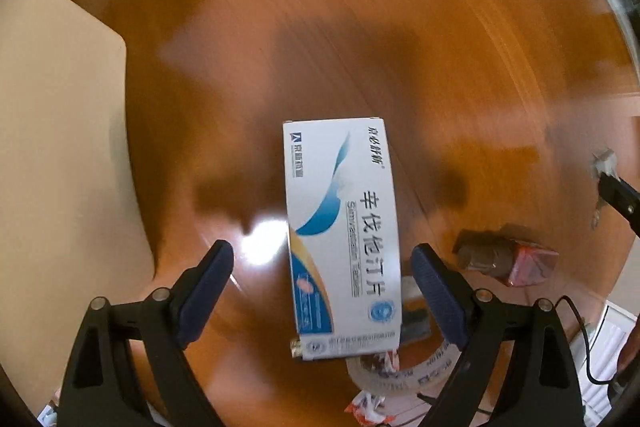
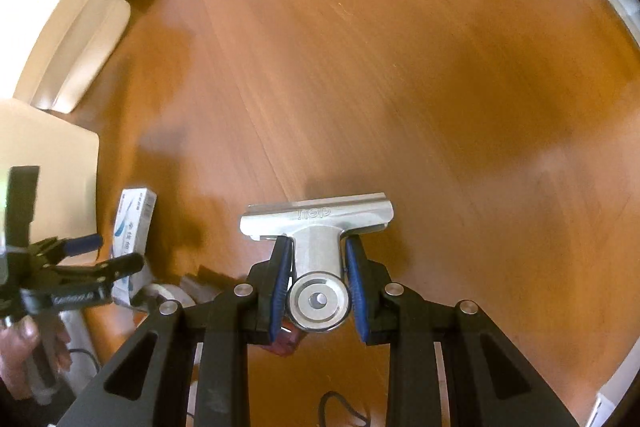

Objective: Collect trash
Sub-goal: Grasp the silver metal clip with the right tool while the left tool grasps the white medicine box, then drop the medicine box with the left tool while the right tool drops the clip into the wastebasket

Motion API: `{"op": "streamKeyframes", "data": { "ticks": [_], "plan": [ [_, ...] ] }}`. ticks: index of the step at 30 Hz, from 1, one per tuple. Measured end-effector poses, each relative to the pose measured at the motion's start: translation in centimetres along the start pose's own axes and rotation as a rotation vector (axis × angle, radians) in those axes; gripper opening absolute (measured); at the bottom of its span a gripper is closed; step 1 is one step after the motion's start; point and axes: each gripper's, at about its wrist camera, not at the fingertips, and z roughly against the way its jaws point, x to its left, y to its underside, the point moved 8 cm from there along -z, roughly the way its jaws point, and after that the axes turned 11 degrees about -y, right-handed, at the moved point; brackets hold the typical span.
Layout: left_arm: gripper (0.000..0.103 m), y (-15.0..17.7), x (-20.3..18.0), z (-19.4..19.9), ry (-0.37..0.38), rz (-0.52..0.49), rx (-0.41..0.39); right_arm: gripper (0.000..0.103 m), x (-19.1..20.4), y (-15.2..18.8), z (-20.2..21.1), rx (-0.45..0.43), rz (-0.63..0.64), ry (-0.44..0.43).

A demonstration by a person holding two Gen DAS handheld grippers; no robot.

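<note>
The left gripper [image 1: 322, 267] stands wide open around the medicine box [image 1: 342, 235], untouched at twelve o'clock; light, crushable cardboard, best pinched across its long sides. The right gripper [image 2: 318, 281] clamps a steel clip [image 2: 318, 223].

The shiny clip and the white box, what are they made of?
The clip looks like metal: silvery, brushed, with bright glints and a stamped logo. The white box looks like thin glossy cardboard: sharp folded edges, flat printed faces, an end flap showing.
</note>
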Motion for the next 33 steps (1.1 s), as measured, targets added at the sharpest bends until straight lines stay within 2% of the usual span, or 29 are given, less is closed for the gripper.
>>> {"op": "streamKeyframes", "data": {
  "ticks": [3,5,6,7,10,13,16,20,22,27,30,33],
  "plan": [
    [0.09,0.0,-0.2,-1.0,0.016,0.028,0.021,0.028,-0.8,-0.2,0.2,-0.002,-0.005,-0.003],
    [0.071,-0.1,0.1,-1.4,0.0,0.029,0.023,0.028,-1.0,-0.1,0.5,-0.012,-0.01,-0.002],
    [0.05,-0.1,0.2,-1.4,-0.028,0.023,0.019,0.028,-0.9,0.0,0.4,-0.014,-0.013,-0.004],
    [0.05,-0.1,0.4,-1.3,-0.058,0.014,0.01,0.028,-1.2,0.0,0.7,-0.018,-0.014,-0.004],
    [0.05,0.4,-0.4,-1.1,-0.023,-0.028,0.023,0.028,-1.1,0.1,0.7,-0.021,-0.01,-0.003],
    [0.05,0.4,-0.2,1.3,-0.019,-0.019,-0.045,0.029,-0.2,0.3,0.1,-0.019,-0.008,0.002],
    [0.05,0.8,-0.3,5.6,-0.002,-0.014,-0.13,0.029,0.7,0.2,0.8,-0.024,-0.002,0.013],
    [0.05,2.4,0.6,14.2,0.059,0.021,-0.259,0.029,2.5,0.2,4.0,-0.033,0.005,0.023],
    [0.05,3.1,2.4,18.7,0.071,0.051,-0.318,0.029,3.6,0.1,6.1,-0.044,0.0,0.026],
    [0.05,4.8,10.4,28.5,0.065,0.144,-0.426,0.029,7.9,-0.3,12.6,-0.095,0.038,0.042],
    [0.05,4.6,16.8,31.3,0.023,0.204,-0.459,0.029,11.3,-0.4,16.5,-0.138,0.068,0.028],
    [0.05,4.7,21.8,31.3,-0.035,0.239,-0.439,0.029,14.7,0.4,19.7,-0.175,0.102,0.004]
  ]
}}
